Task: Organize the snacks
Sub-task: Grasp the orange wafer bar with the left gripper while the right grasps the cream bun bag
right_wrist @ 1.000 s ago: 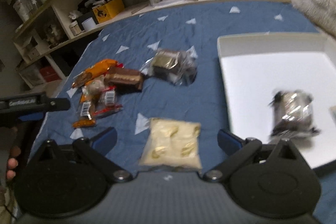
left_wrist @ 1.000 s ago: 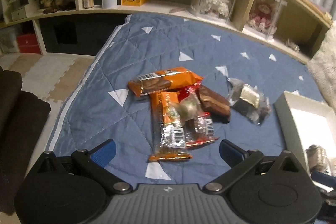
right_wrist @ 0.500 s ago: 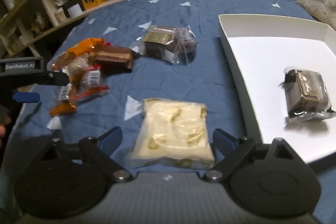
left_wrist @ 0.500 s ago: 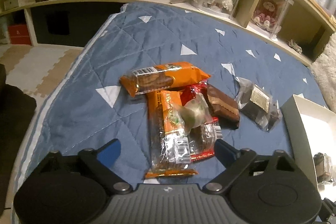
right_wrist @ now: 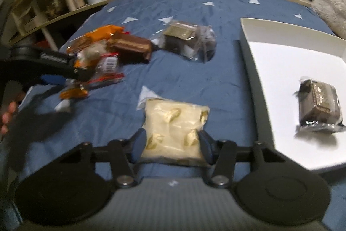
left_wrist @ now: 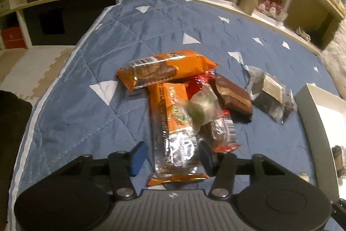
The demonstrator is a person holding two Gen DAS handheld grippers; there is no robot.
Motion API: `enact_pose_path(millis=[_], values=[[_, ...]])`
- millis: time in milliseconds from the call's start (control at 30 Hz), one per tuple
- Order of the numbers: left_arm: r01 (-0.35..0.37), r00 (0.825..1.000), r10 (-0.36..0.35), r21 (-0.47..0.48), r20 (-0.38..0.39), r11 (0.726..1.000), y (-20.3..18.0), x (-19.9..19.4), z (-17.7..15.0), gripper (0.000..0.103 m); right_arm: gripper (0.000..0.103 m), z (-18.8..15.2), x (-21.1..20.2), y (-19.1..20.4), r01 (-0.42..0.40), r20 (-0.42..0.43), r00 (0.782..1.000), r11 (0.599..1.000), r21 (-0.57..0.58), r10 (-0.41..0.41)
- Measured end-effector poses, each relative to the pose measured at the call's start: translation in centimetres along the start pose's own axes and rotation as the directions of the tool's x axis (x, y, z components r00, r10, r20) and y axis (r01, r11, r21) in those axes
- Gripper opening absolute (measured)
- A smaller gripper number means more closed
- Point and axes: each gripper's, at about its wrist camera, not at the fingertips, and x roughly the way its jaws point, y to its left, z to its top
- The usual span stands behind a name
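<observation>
Both grippers have closed in since a second ago: the left gripper narrows its jaws around the long orange-and-clear wrapped bar on the blue quilt, the right gripper around the pale yellow pouch beside the white tray, so both grasps look imminent

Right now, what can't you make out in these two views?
- Left wrist view: the tray runs off the right edge.
- Left wrist view: red wrapper mostly buried under the pile.
- Right wrist view: left gripper is motion-blurred; its grip is unreadable there.
</observation>
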Motion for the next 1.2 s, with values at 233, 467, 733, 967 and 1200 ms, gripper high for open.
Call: enact_pose_path(millis=[233, 467, 733, 967, 1200], values=[[-0.019, 0.998, 0.022, 0.06, -0.062, 0.998, -0.6, -1.5, -0.9, 0.044, 0.045, -1.5, -1.9, 0.0, -0.049, -0.027, 0.998, 0.998, -0.049, 0.048], [-0.026, 0.988, 0.04, 0.091, -0.149, 0.995, 0.3, -3.9, -3.0, 0.042, 0.045, -2.7, -3.5, -0.2, -0.093, -0.055, 0.994, 0.994, -0.057, 0.09], [-0.028, 0.993, 0.038, 0.083, -0.113, 0.996, 0.4, -4.9, -3.2, 0.051, 0.082, -2.0, -3.1, -1.0, -0.13, -0.056, 0.989, 0.986, 0.102, 0.136], [-0.058, 0.99, 0.076, 0.146, -0.12, 0.988, -0.6, -2.6, -2.4, 0.054, 0.088, -0.8, -0.9, -1.7, -0.117, -0.129, 0.979, 0.951, 0.285, 0.159], [-0.088, 0.984, 0.116, 0.205, -0.132, 0.975, -1.3, -0.8, -1.9, 0.054, 0.09, 0.2, 0.8, -0.8, -0.091, -0.136, 0.981, 0.946, 0.312, 0.139]])
